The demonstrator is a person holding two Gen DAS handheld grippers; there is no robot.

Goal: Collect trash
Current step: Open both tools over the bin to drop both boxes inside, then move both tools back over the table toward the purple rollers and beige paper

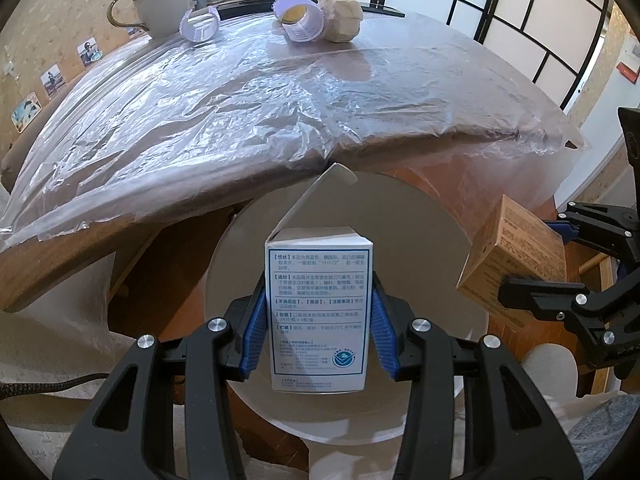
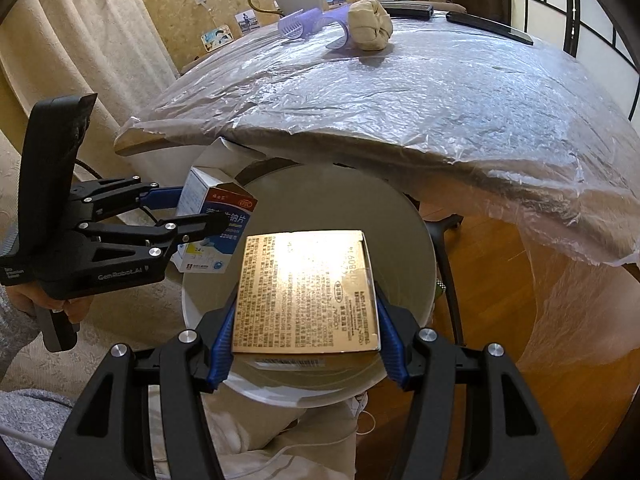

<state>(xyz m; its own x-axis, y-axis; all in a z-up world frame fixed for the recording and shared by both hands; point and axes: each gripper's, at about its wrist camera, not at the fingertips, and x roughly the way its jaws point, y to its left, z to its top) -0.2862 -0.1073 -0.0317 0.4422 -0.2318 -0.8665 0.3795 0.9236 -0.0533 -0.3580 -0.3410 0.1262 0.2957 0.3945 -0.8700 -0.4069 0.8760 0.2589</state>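
Both boxes hang over the bin right now. The left gripper point(image 1: 318, 320) is clenched on the tall white cardboard medicine box with blue print point(image 1: 319, 312), blue pads pressing its two narrow sides, top flap sprung open. The right gripper point(image 2: 306, 332) is clamped on the flat gold-brown cardboard carton point(image 2: 306, 292), pads on its left and right edges.

Underneath sits the round grey open-topped waste bin point(image 2: 408, 240), tucked just beside the edge of the plastic-sheeted surface point(image 1: 240, 120). The white box looks nicely centred over the mouth. From the left view, the gold carton seems nearer the bin's right rim, so I'd nudge it inward before letting go.

Best play here, I'd say: keep both boxes apart so they don't knock together, open the jaws cleanly and fully, and let each box fall straight. That loose flap could snag a pad, so release wide.

Still waiting on the surface: the crumpled beige paper ball point(image 1: 342, 16) and lilac plastic rollers point(image 1: 298, 20).
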